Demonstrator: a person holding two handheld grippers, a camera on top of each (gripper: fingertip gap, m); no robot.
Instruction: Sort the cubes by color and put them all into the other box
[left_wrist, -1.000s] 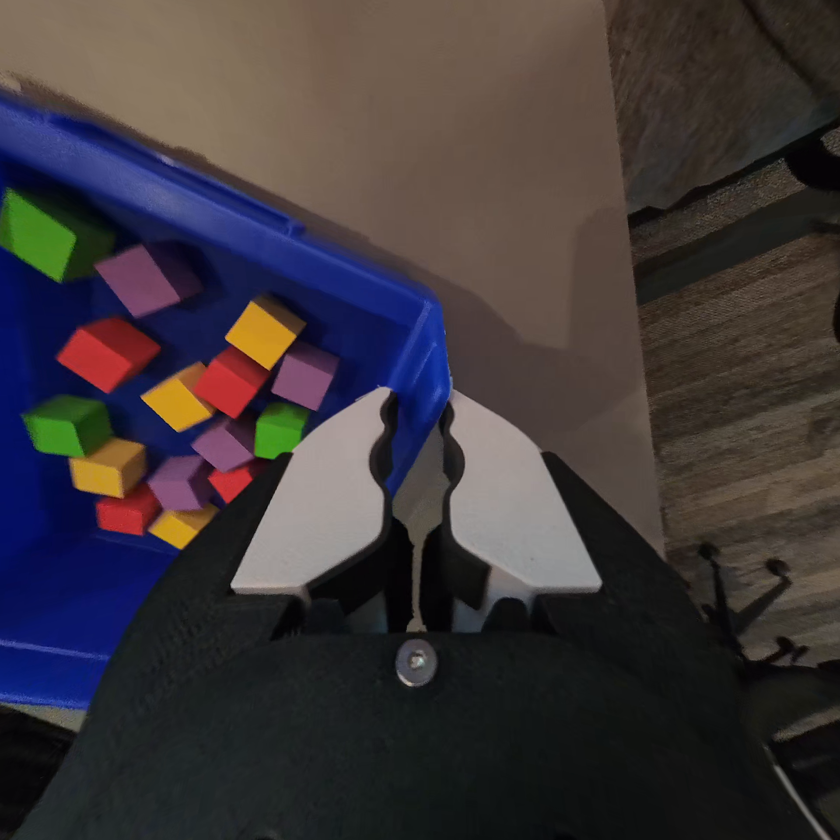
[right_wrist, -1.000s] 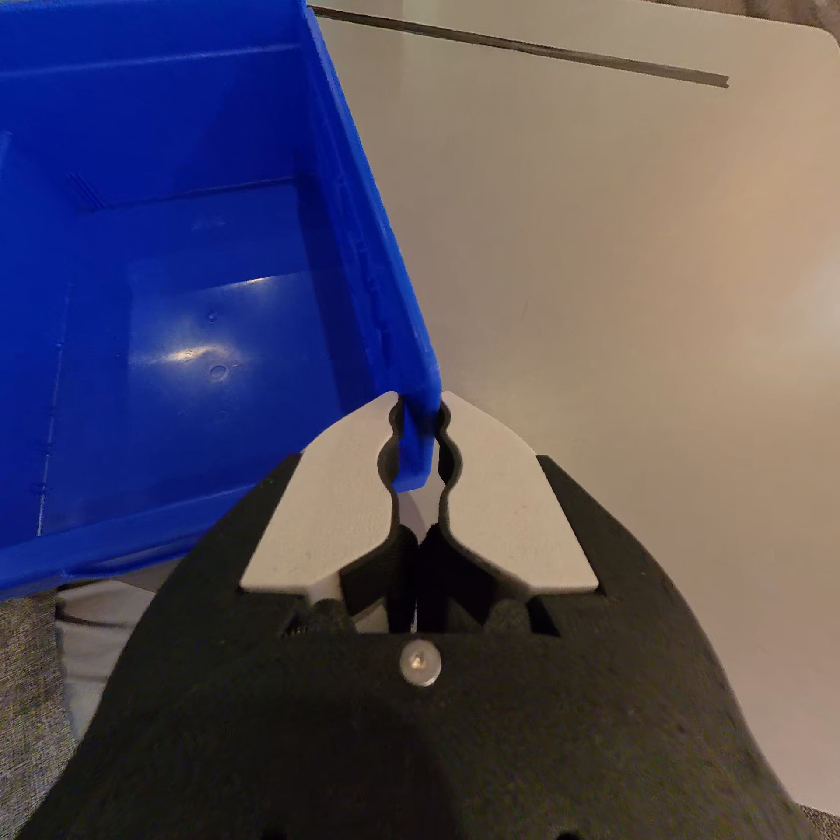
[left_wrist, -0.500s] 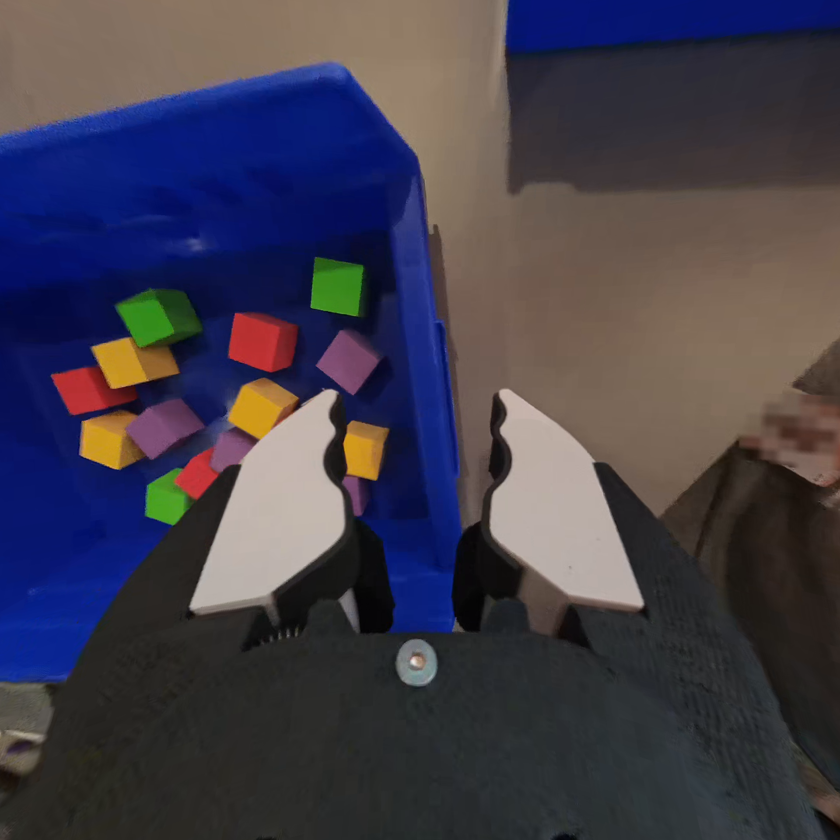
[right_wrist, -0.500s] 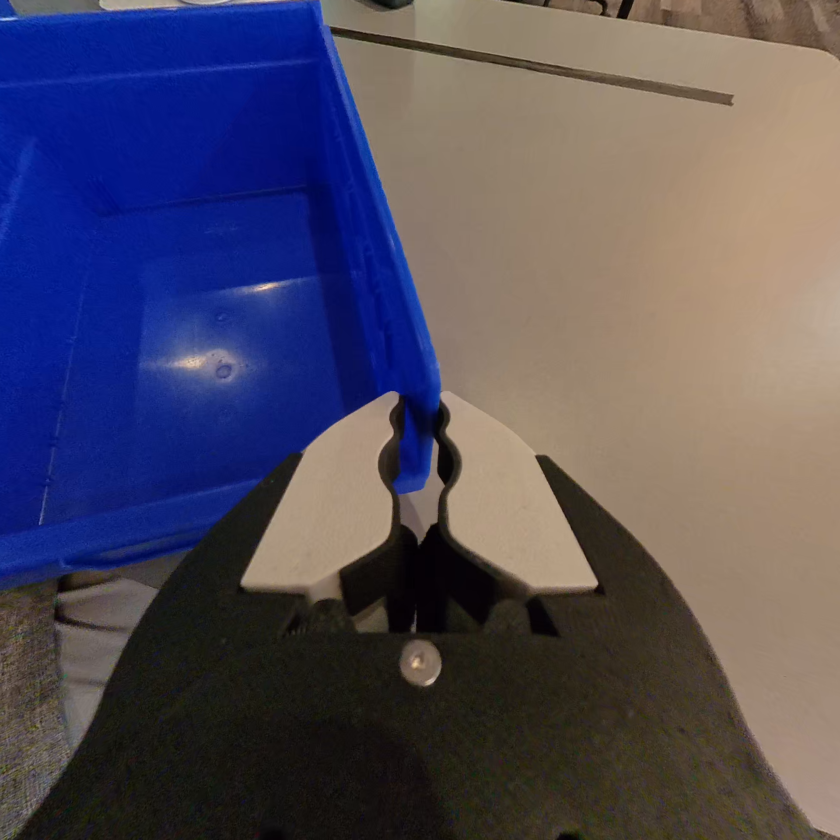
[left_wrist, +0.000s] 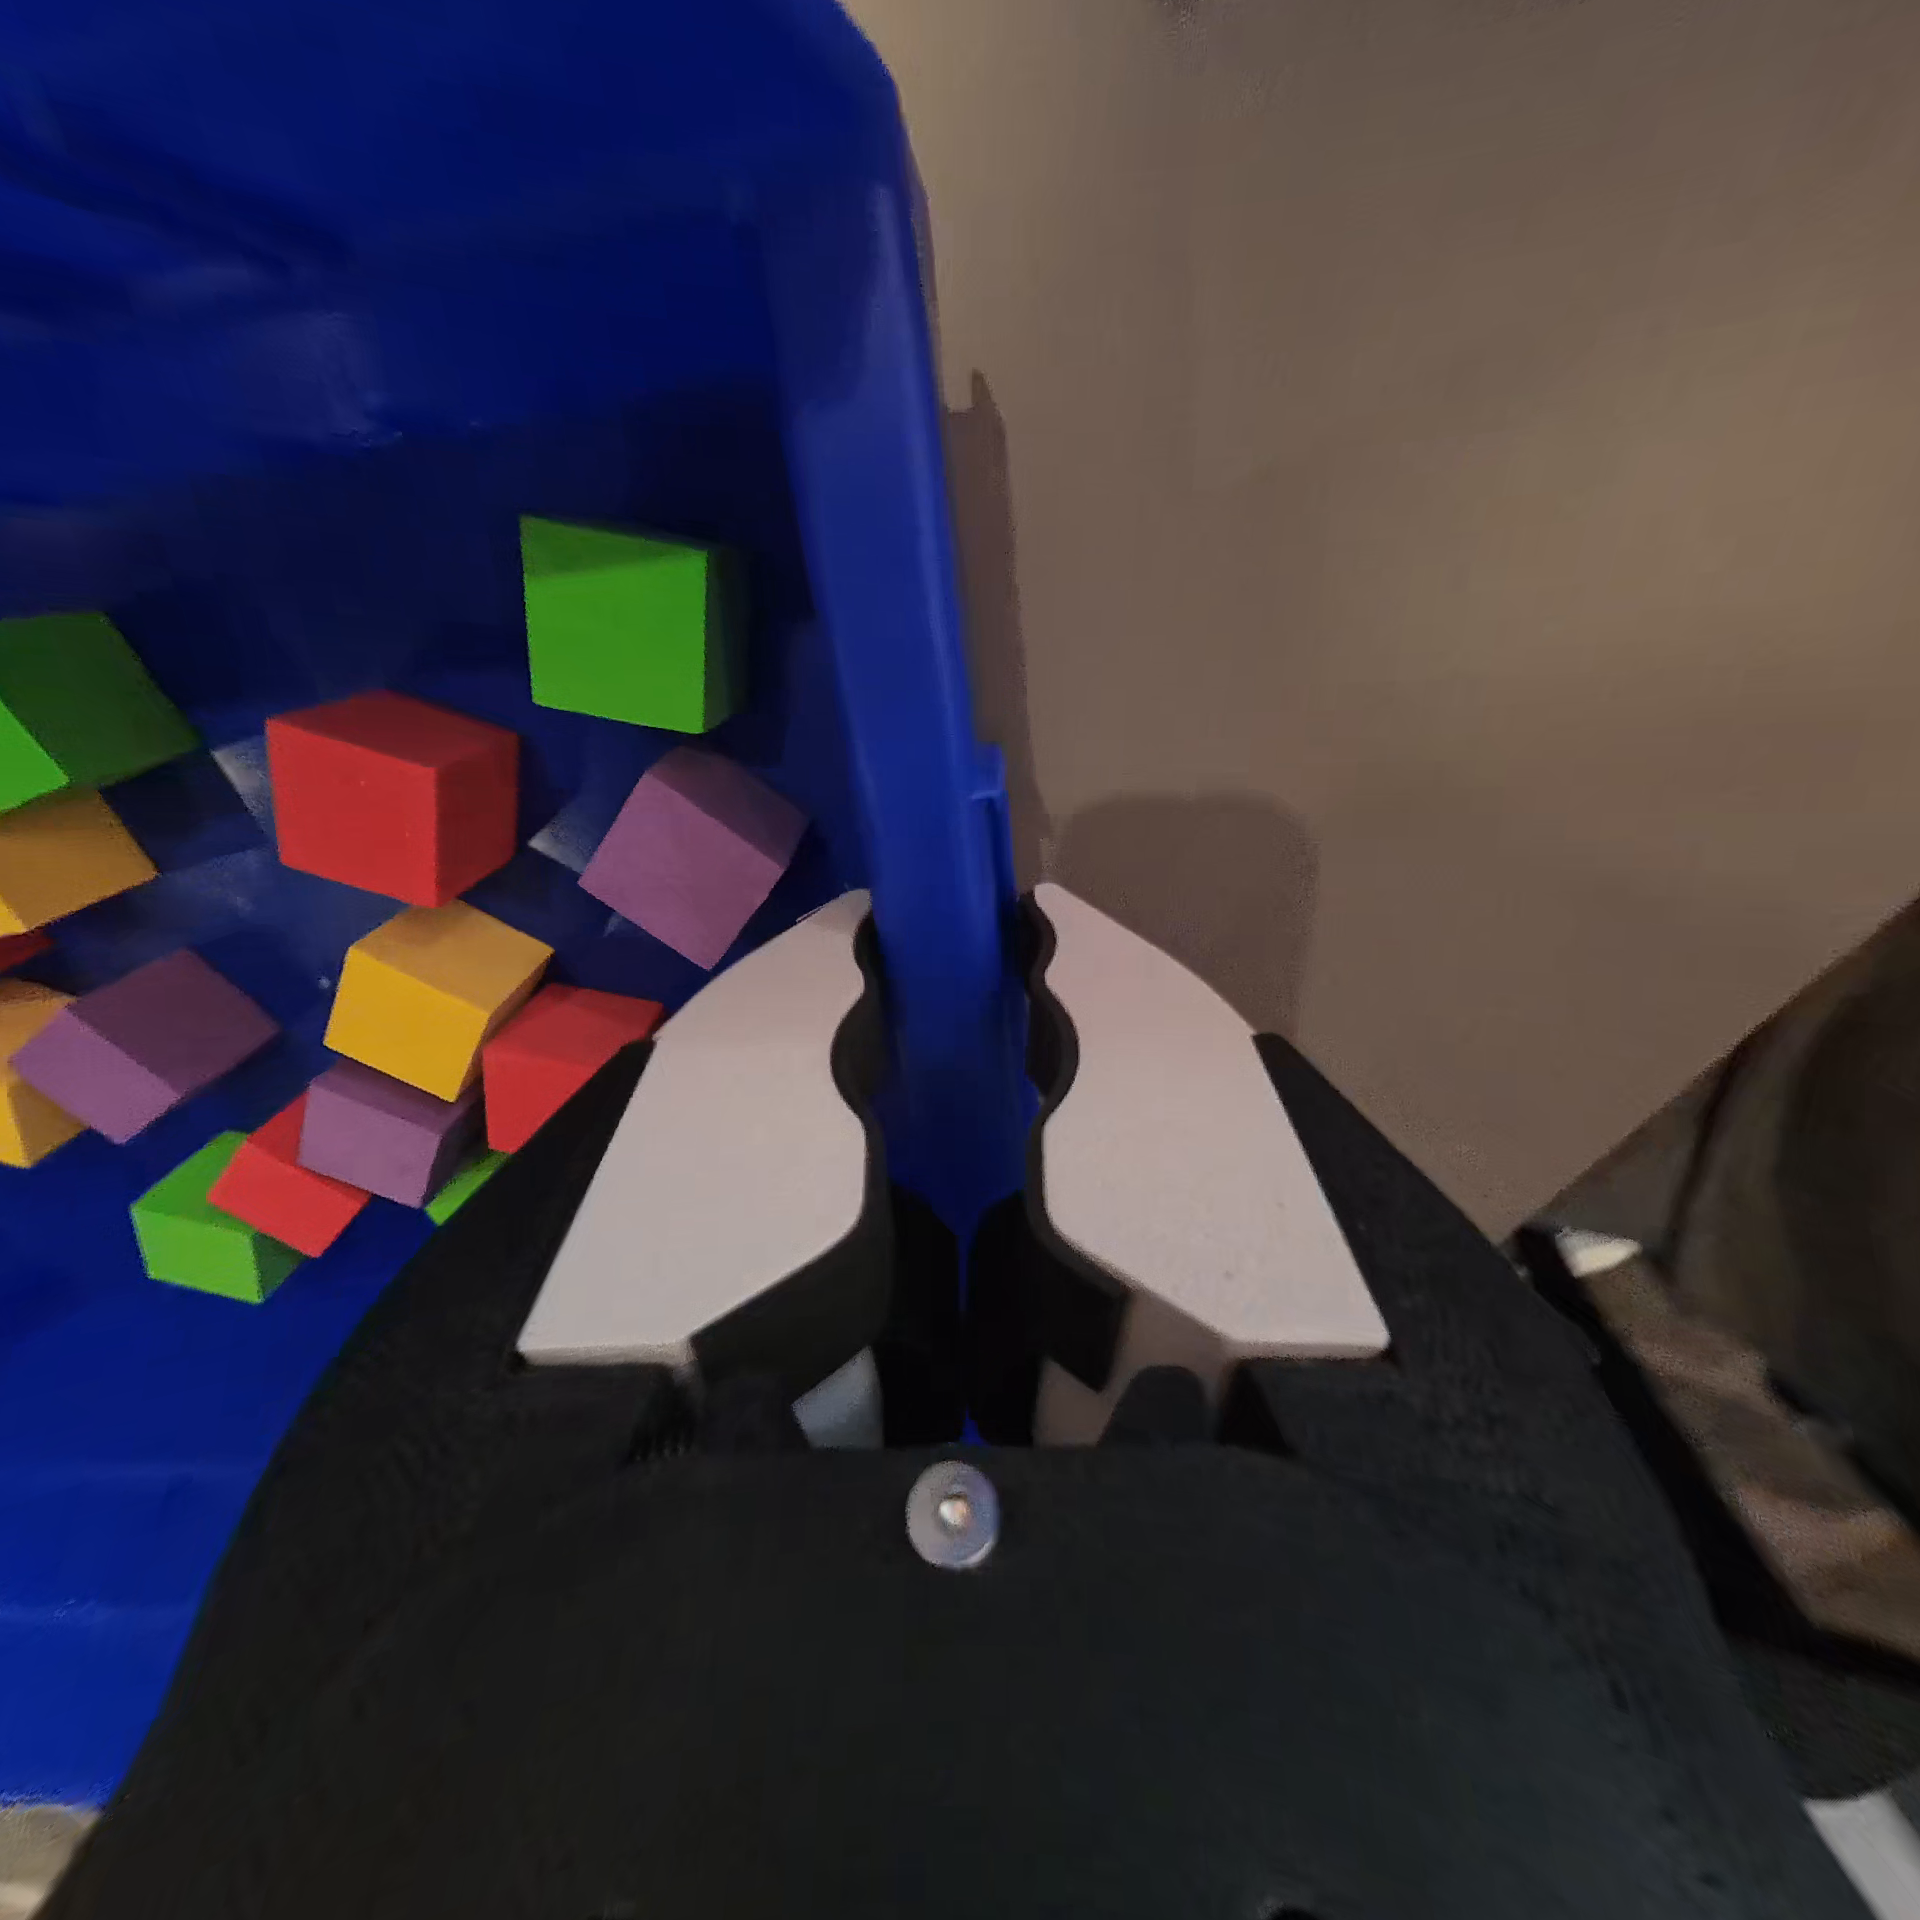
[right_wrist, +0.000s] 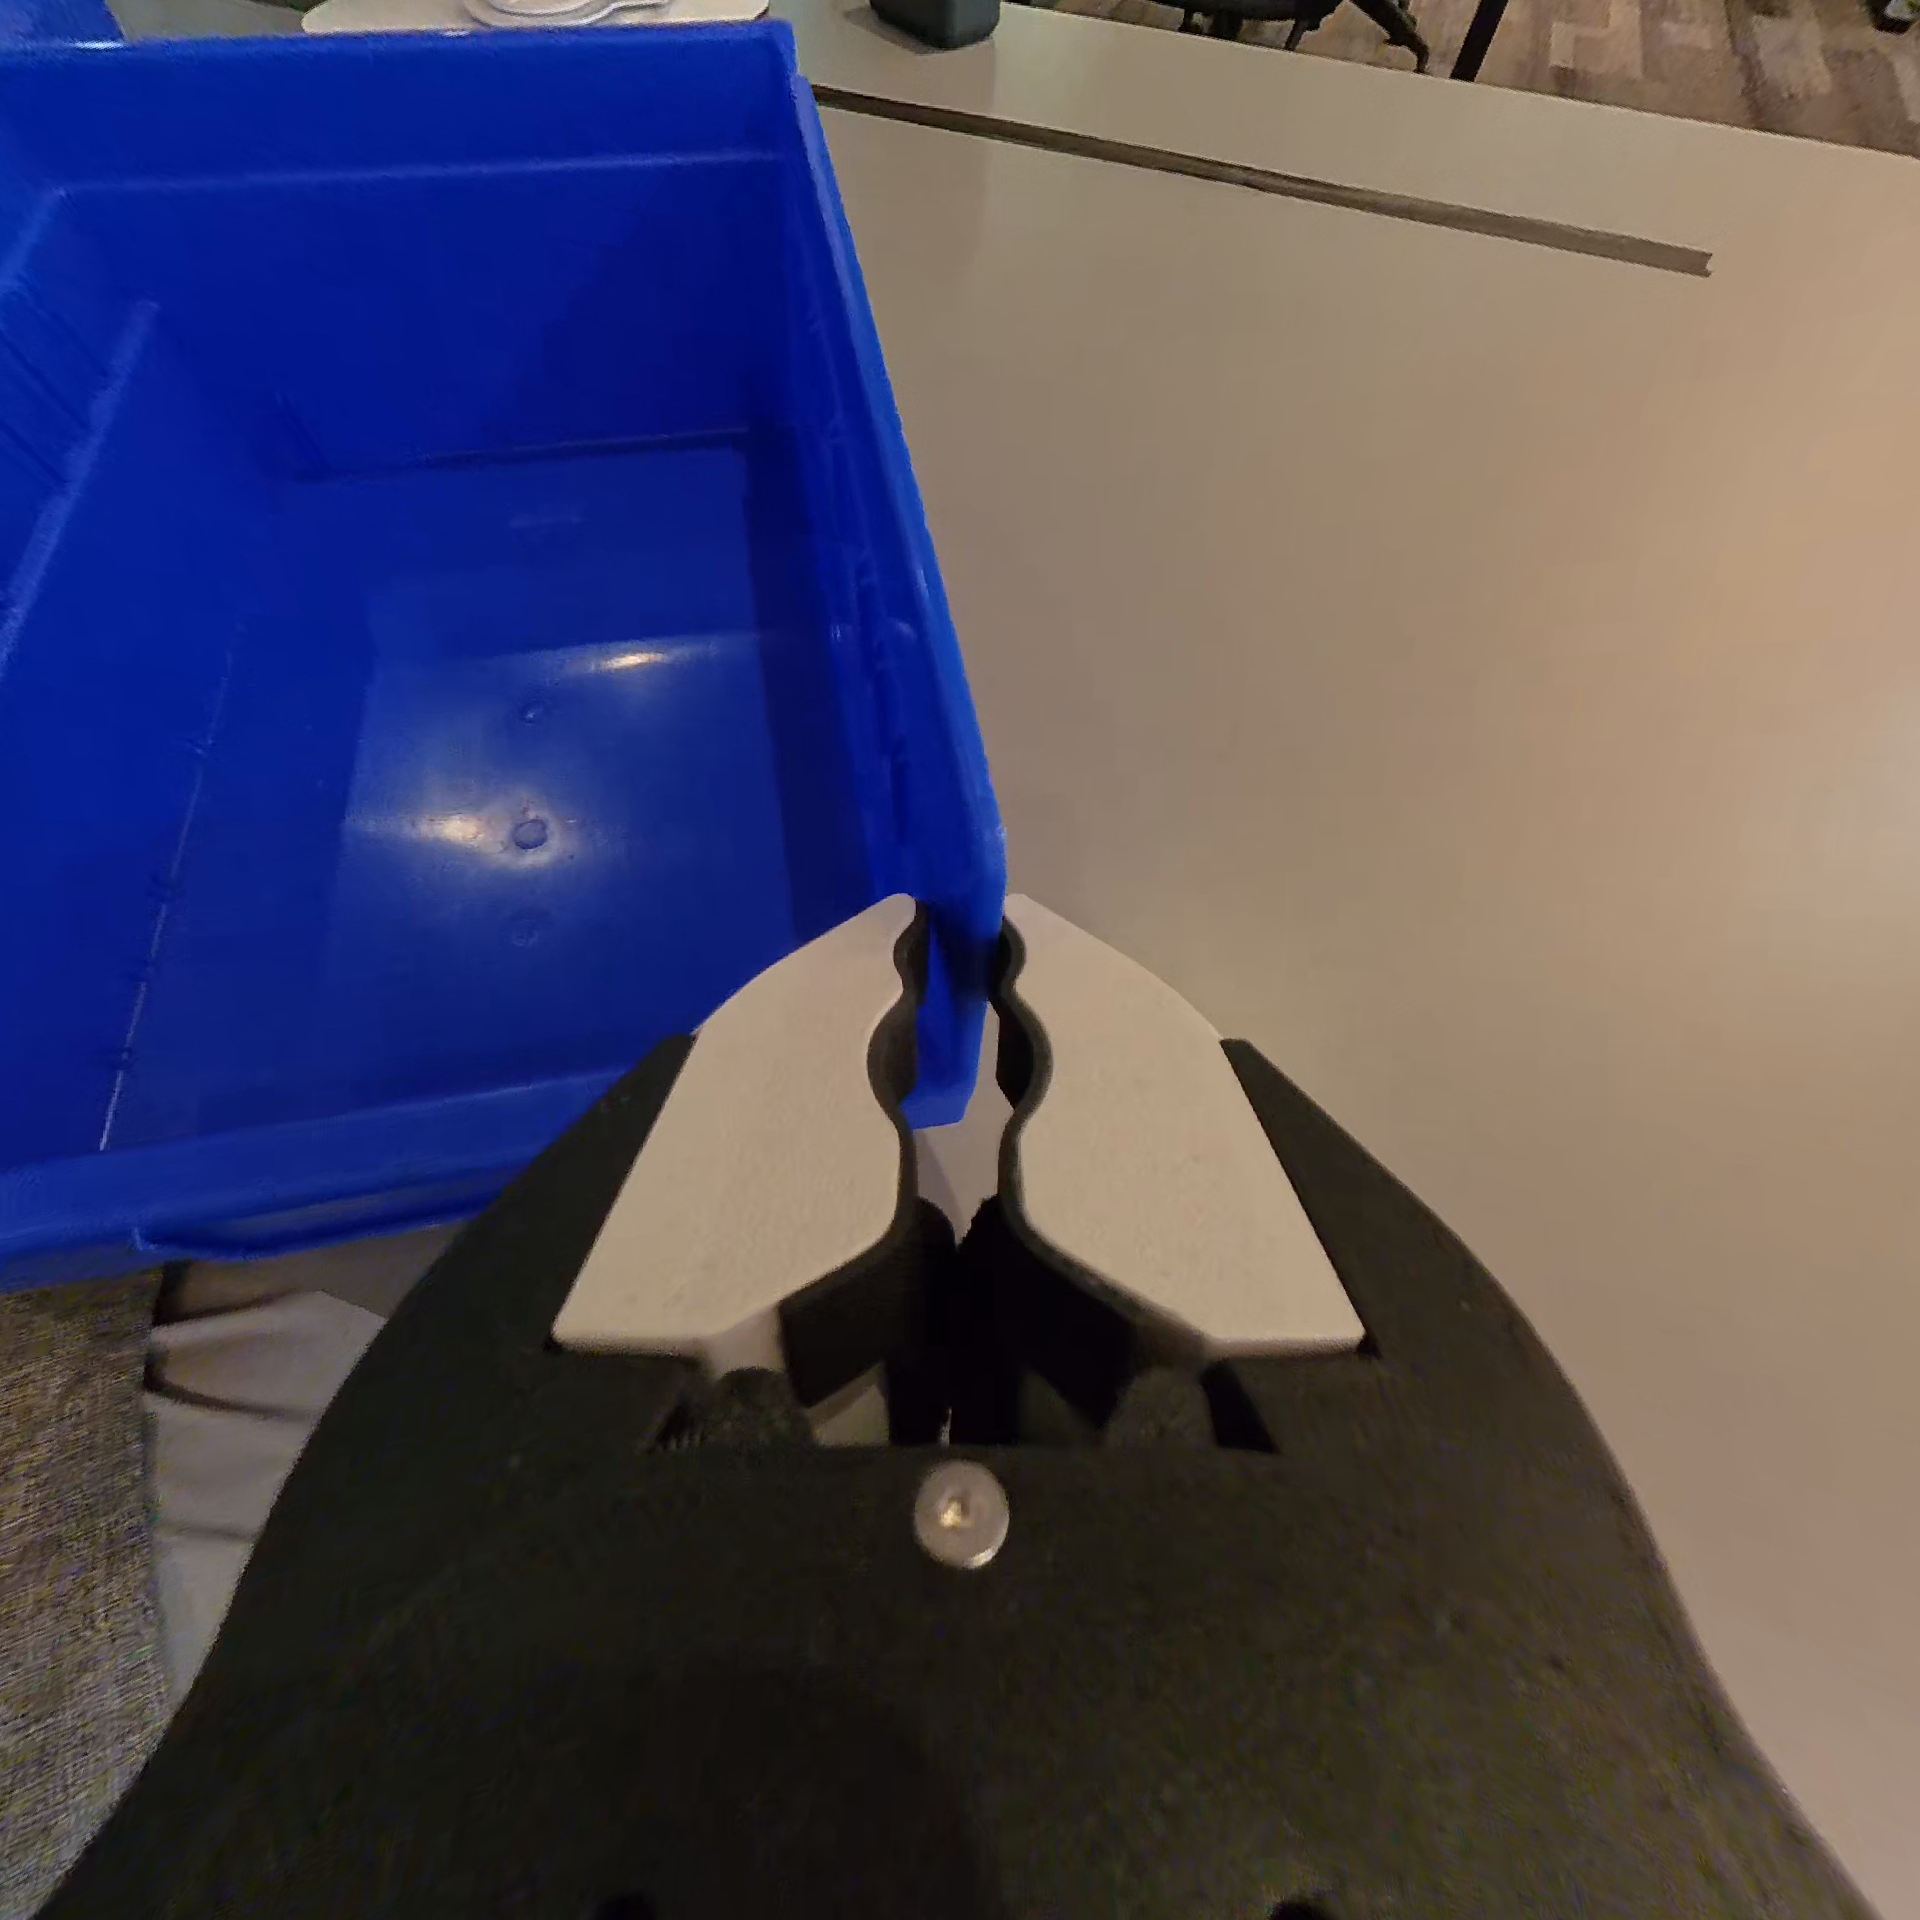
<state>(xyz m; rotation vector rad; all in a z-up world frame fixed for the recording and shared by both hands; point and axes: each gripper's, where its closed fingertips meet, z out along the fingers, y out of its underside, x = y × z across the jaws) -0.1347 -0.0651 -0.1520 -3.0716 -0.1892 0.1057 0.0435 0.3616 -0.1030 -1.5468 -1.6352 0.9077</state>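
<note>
Left hand-held gripper (left_wrist: 951, 914): fingers nearly closed, pinched on the right side wall of a blue plastic bin (left_wrist: 904, 582). The wall runs up between the two grey fingers (left_wrist: 748, 1122) toward 12 o'clock, and both black inner pads press against it. The view is slightly blurred, and the bin's far end cannot be made out.

Bin contents, at 9 to 11 o'clock of this gripper: loose foam cubes in four colours.
- green cube (left_wrist: 623, 623) farthest up, close to the gripped wall
- purple cube (left_wrist: 691, 852) just beside the left fingertip
- red cube (left_wrist: 390, 795) left of the purple one
- yellow cube (left_wrist: 431, 992) below it, touching another red cube (left_wrist: 551, 1060)
- more purple, green, red and yellow cubes heaped toward 9 o'clock, some cut by the frame edge

Beige tabletop (left_wrist: 1455, 520) lies at 1 to 3 o'clock of the gripper.

Right hand-held gripper (right_wrist: 958, 920): fingers likewise almost closed, clamped on the near right corner of a second blue bin (right_wrist: 436, 260). Only the wall's thickness separates the tips. This bin's floor is bare and glossy, with light glare near its centre. The bin extends from 9 to 12 o'clock. The tabletop (right_wrist: 1403, 675) spreads from 12 to 4 o'clock, with a dark seam (right_wrist: 1299, 192) crossing it at the far side. Grey fabric (right_wrist: 62, 1558) shows at 8 o'clock.
</note>
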